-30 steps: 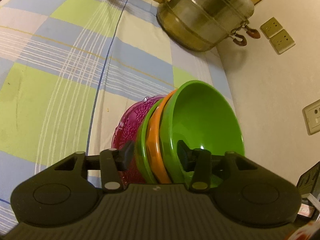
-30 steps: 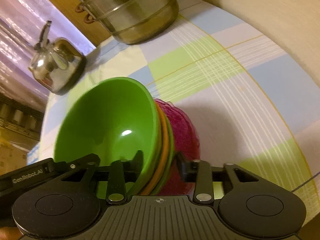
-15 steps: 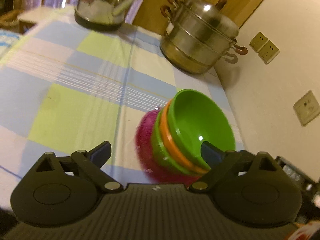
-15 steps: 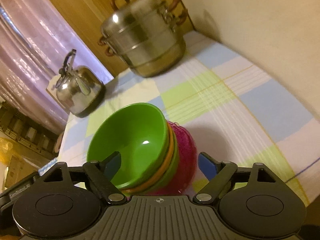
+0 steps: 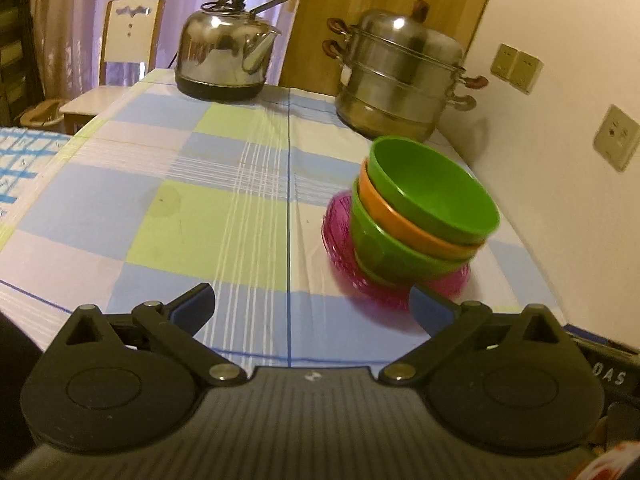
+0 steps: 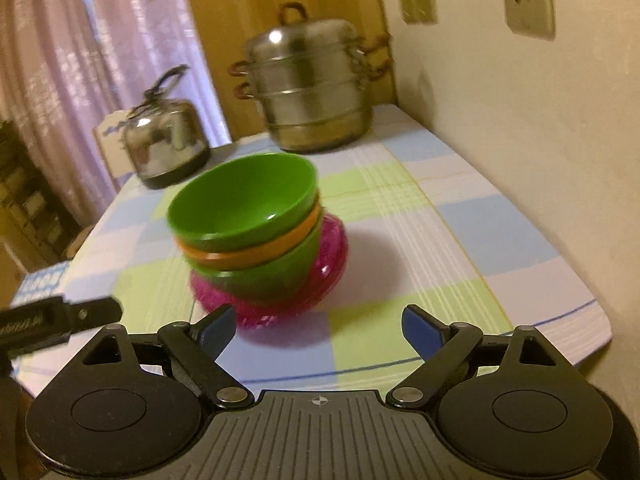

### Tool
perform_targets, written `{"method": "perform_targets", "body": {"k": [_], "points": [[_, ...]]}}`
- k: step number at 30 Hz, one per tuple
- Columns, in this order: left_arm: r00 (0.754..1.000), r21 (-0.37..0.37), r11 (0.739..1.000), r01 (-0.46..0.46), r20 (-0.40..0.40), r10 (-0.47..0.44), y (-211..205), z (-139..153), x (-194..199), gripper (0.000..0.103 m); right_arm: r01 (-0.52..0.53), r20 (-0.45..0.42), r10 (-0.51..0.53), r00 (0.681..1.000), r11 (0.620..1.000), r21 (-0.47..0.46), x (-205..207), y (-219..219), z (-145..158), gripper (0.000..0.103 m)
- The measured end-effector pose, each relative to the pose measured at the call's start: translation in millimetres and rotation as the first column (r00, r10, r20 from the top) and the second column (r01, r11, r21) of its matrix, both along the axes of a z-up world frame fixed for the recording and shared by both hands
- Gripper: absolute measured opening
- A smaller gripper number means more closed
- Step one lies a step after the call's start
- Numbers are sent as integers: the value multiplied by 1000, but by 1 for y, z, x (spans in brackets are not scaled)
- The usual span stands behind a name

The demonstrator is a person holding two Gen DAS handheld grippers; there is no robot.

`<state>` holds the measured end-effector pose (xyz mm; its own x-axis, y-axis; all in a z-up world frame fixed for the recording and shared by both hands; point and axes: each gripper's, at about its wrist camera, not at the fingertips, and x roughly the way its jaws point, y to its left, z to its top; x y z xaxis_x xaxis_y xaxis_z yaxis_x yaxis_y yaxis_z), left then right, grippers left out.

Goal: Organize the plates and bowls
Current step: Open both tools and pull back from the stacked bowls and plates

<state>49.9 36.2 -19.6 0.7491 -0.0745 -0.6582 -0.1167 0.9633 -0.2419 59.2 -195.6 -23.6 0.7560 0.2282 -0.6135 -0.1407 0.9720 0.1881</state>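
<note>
Four nested round bowls point(image 5: 424, 216) — smooth green, orange, green plastic in a ribbed magenta one — are sitting on the checked cloth surface point(image 5: 160, 216) near the wall, both left tool point(image 5: 312, 306) and right tool point(image 6: 316, 326) having just been opening, gaping wide, gripping nothing.

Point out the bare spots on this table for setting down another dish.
The widest free patch of tablecloth lies left of the stacked bowls, in front of the kettle. A second one sits between the stack and the wall, in front of the steamer pot. It is tight at the far end, by the kettle and the pot.
</note>
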Motion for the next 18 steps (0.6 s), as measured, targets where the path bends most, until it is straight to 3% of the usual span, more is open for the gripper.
{"method": "perform_targets", "body": {"k": [8, 18], "points": [[995, 42, 995, 95, 8, -95, -21, 6, -27, 102, 22, 20, -21, 1000, 999, -50, -26, 4, 0, 89], [996, 74, 993, 93, -25, -91, -20, 15, -58, 102, 37, 19, -36, 999, 998, -60, -62, -3, 19, 89]]}}
